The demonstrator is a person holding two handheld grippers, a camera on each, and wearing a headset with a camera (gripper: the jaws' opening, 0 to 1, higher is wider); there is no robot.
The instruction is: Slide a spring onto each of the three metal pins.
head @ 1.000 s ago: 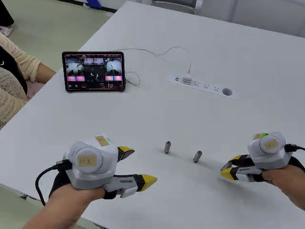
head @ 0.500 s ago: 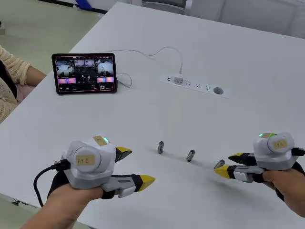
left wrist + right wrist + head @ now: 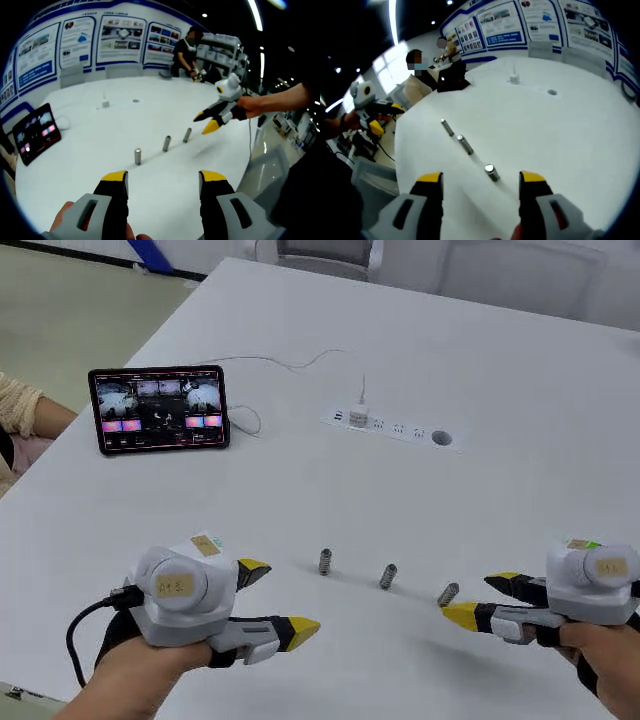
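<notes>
Head view. Three pins stood in a row on the white desk: left pin, middle pin, right pin. Each was a short grey metal cylinder ribbed with coils. I could not tell spring from pin at this size. The left pin stood upright and the other two leaned. My left gripper hung near the left pin, apart from it, jaws spread wide with nothing between them. My right gripper had its yellow tips just beside the right pin, jaws parted, also holding nothing. Farther back lay one tablet, screen lit, and one power strip with one white cable plugged in.

Left gripper view. My left gripper's two jaws stood wide apart. Ahead ran the three: left pin nearest, then middle pin, then right pin. The right gripper hovered just past the last one. The tablet sat off to the left. One person stood at the far end of the desk.

Right gripper view. My right gripper's jaws were apart. The right pin stood just ahead between their lines, not touched. Middle pin and left pin lined up beyond. The left gripper showed at far left.
</notes>
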